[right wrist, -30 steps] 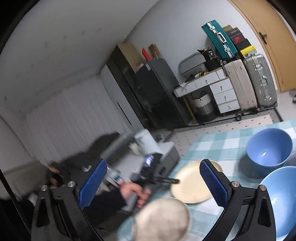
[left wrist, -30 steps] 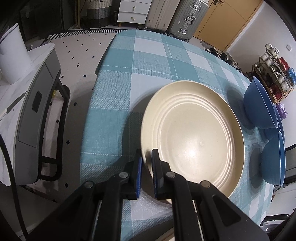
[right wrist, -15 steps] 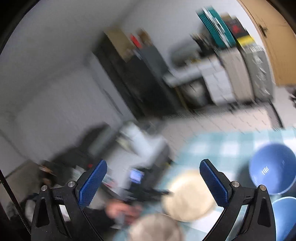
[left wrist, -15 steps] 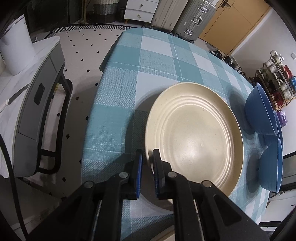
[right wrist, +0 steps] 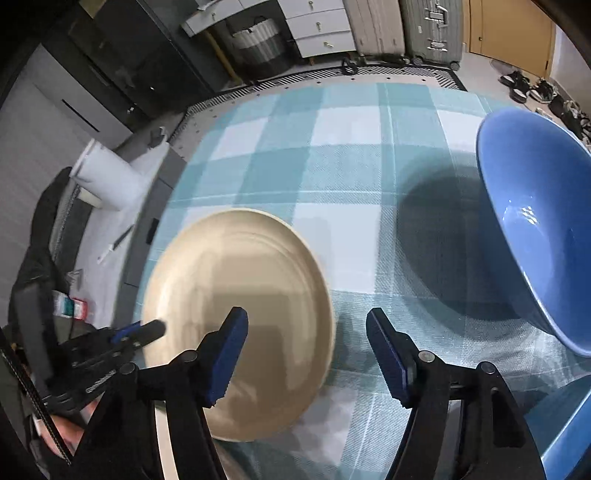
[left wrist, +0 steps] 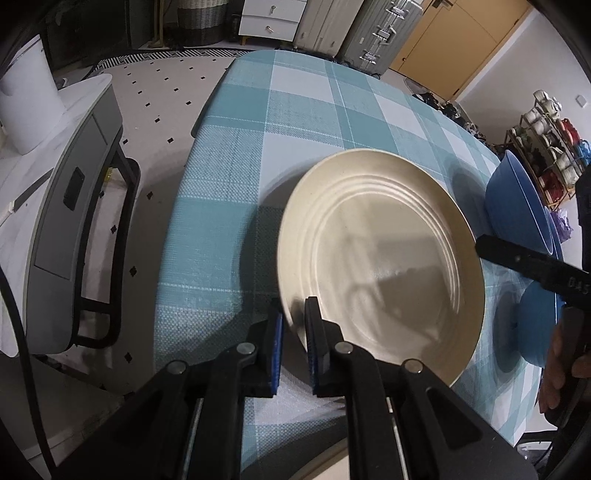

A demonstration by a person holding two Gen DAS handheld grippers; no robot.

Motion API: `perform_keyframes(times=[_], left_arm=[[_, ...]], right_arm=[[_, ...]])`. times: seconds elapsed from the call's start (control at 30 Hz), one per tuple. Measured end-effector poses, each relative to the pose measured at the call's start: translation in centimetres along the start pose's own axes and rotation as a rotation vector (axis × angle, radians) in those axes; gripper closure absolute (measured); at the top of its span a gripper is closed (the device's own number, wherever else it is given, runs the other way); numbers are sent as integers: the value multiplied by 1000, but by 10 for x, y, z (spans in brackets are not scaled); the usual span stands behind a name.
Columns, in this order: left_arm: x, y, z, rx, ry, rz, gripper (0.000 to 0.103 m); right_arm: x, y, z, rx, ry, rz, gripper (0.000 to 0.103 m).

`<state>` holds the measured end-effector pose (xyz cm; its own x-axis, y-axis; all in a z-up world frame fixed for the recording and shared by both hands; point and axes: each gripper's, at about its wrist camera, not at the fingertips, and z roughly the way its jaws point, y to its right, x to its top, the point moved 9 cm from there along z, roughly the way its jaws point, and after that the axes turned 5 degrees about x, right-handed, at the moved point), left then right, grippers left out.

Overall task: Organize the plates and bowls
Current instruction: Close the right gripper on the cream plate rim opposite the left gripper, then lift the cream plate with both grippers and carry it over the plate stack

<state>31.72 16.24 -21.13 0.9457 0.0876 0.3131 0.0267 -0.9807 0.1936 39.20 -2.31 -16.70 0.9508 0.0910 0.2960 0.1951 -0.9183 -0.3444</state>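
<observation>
A cream ridged plate (left wrist: 380,266) lies on the teal checked tablecloth (left wrist: 295,122). My left gripper (left wrist: 294,332) is shut on its near left rim, one pad above and one below. In the right wrist view the same plate (right wrist: 240,295) is blurred. My right gripper (right wrist: 308,350) hangs over its right rim with jaws closing; the rim sits between them and the pads stand apart from it. One finger (right wrist: 229,350) is over the plate, the other over the cloth. A blue bowl (right wrist: 535,229) stands to the right and a second blue bowl (right wrist: 569,424) at the lower right.
The table's left edge drops to a tiled floor, where a grey side table (left wrist: 70,206) carries a white cylinder (left wrist: 26,96). Suitcases (left wrist: 369,33) and white drawers (left wrist: 273,18) stand beyond the far end. A rack of cups (left wrist: 550,147) is at the far right.
My right gripper has swung down from facing the room to over the plate's right rim, and its jaws have narrowed. Its finger now shows in the left wrist view. The left gripper keeps its hold.
</observation>
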Motion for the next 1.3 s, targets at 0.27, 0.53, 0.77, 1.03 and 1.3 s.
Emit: perform_keyframes(times=[0.27, 0.53, 0.77, 1.03, 1.3], left_arm=[[0, 0, 2, -11, -5, -16, 92], [-1, 0, 2, -6, 1, -15, 90], [-4, 5, 1, 34, 24, 26, 89], [-5, 5, 0, 42, 19, 27, 89], [-5, 5, -4, 37, 17, 18, 89]], right_arm=[[-6, 9, 28, -1, -44, -9, 57], [-12, 21, 39, -24, -52, -14, 79], [-13, 18, 39, -17, -37, -41, 92], [-11, 16, 38, -28, -23, -38, 92], [-4, 10, 34, -28, -11, -51, 92]])
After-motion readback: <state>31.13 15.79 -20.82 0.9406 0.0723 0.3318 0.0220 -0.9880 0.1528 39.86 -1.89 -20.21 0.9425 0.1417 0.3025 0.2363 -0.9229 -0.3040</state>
